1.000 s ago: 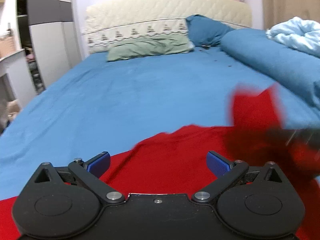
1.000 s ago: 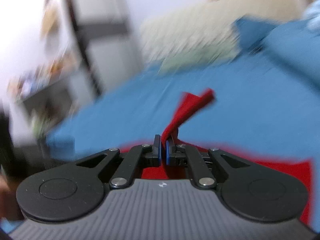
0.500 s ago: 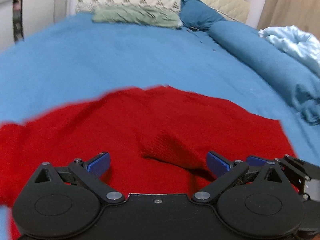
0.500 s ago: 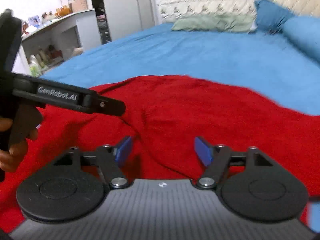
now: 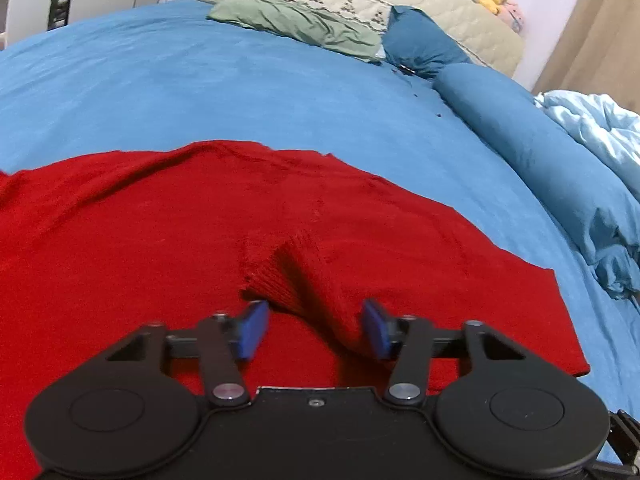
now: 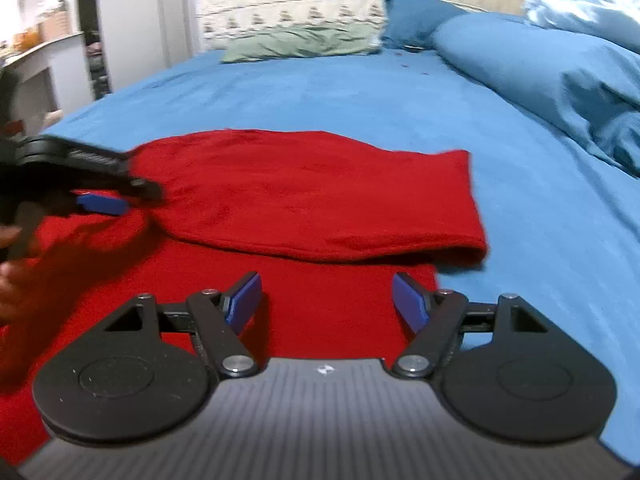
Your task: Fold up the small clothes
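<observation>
Red knit fills our left wrist view: the red garment [image 5: 200,240] lies spread on the bed [image 5: 240,92], close to its near edge. Our left hand-held gripper [image 5: 314,334] is spread, its blue pads on either side of a raised ribbed fold of the knit, with nothing pinched yet. We judge that the step in hand is taking hold of this fold for another fold-over; the next move calls for closing the pads on the ridge without dragging the layer beneath. The garment's left part runs out of the picture, so we cannot tell its whole shape.

In our right wrist view, one part of the red garment is already folded over the rest, its rounded fold edge facing us and a squared end toward the bed's right side. Our right hand-held gripper [image 6: 328,304] is also spread, hovering over the flat lower layer near its right edge, holding nothing. The left hand-held gripper appears at the left, blurred, low over the cloth; whether it touches is unclear. The green pillow [image 6: 296,42] sits far off by the headboard.
</observation>
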The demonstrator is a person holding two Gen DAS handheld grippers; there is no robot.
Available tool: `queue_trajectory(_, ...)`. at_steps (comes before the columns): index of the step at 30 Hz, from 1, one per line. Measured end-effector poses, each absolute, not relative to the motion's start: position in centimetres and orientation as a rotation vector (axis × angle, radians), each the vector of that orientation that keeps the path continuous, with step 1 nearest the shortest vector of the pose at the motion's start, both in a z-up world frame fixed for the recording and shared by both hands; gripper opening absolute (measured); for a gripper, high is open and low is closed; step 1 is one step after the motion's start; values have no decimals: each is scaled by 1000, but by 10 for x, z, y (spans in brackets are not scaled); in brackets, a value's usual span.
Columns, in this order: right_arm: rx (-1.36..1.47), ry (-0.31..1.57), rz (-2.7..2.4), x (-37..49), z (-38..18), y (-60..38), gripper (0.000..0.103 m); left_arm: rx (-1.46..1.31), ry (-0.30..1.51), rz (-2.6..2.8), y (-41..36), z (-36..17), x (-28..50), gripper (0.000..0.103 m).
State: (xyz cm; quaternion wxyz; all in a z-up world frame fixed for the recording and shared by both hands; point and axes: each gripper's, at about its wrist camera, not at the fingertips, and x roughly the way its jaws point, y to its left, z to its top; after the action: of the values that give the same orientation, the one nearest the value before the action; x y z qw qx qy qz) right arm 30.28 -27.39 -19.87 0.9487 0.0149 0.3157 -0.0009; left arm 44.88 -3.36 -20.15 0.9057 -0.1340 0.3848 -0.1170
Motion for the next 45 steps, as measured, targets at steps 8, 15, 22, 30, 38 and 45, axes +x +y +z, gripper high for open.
queue_trajectory(8,59,635,-43,306,-198,-278,91,-303,785,-267,-33,-202,442,48)
queue_trajectory(15,20,633,-147,320,-195,-275,99,-254,636,-311,-38,-164,457,3)
queue_trajectory(22,-58,652,-240,337,-197,-277,99,-158,350,-154,12,-93,420,4)
queue_trajectory(30,-166,681,-186,367,-207,-269,100,-165,422,-46,55,-129,407,4)
queue_trajectory(38,-188,661,-279,384,-200,-285,97,-199,480,-25,71,-147,389,4)
queue_trajectory(45,-77,707,-261,375,-207,-312,97,-203,667,19,85,-189,371,11)
